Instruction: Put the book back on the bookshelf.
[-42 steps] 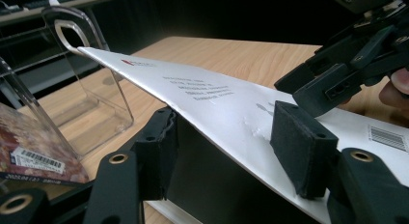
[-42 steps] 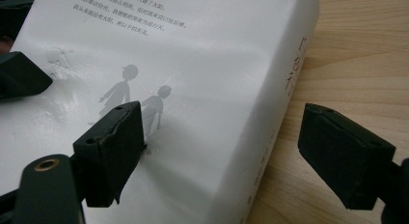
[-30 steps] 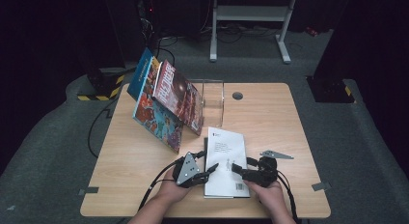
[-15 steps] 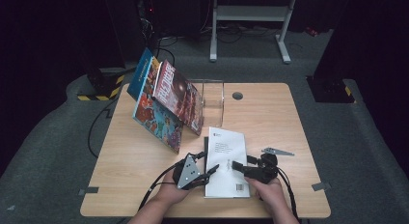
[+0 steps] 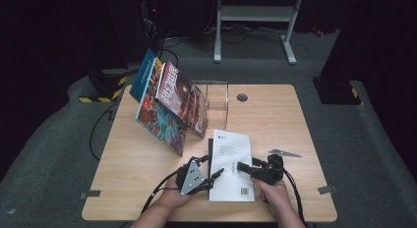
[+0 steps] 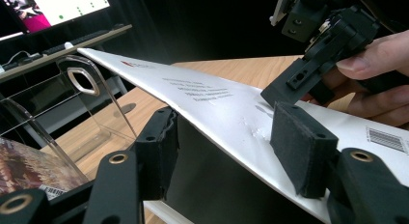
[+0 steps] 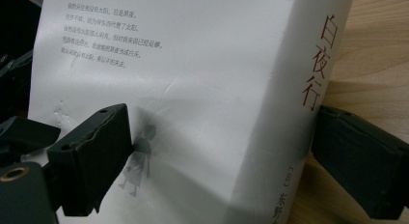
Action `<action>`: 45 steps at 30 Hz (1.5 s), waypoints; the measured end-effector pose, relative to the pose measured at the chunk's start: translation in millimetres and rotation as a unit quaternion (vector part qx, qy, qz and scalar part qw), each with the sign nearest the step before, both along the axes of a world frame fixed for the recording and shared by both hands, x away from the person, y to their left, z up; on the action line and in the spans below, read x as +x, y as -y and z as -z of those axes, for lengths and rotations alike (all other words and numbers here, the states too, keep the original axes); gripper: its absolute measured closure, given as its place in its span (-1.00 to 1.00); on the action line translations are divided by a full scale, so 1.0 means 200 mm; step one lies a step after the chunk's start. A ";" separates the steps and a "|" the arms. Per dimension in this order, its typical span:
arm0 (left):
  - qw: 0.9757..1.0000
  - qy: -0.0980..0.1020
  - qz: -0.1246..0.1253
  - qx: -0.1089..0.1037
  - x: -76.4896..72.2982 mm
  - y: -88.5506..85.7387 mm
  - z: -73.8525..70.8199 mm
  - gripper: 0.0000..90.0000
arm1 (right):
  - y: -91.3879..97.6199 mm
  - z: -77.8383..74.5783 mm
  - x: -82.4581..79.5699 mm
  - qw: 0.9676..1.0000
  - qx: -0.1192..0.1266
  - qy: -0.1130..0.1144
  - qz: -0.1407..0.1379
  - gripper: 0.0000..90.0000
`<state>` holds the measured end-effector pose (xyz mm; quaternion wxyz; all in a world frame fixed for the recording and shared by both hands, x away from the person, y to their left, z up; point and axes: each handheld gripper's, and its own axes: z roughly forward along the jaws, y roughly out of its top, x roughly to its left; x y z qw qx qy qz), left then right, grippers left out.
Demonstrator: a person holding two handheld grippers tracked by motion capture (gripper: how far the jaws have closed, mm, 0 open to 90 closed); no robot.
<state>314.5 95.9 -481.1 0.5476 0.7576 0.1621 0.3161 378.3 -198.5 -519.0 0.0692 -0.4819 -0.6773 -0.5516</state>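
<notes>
Near the desk's front edge, both grippers, left [image 5: 214,175] and right [image 5: 244,167], straddle a white book [image 5: 231,154] with spread jaws, unclenched, apparently lifting its left edge.

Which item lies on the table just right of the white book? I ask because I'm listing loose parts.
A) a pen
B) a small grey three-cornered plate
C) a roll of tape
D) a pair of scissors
B: in the high view a flat grey three-cornered plate lies on the wood beside the white book.
</notes>
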 end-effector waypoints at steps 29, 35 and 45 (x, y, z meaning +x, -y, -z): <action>0.998 -0.056 0.007 0.000 0.04 -0.02 0.01 -0.02 | 0.01 -0.08 -0.06 0.999 -0.023 0.049 -0.006 -0.56; 0.998 -0.070 0.007 -0.002 0.04 -0.02 0.02 -0.02 | 0.01 -0.12 -0.13 0.994 -0.046 0.095 0.007 -0.46; 0.995 -0.097 0.000 -0.008 0.05 -0.01 0.00 -0.01 | 0.02 -0.14 -0.17 0.992 -0.048 0.115 0.025 -0.38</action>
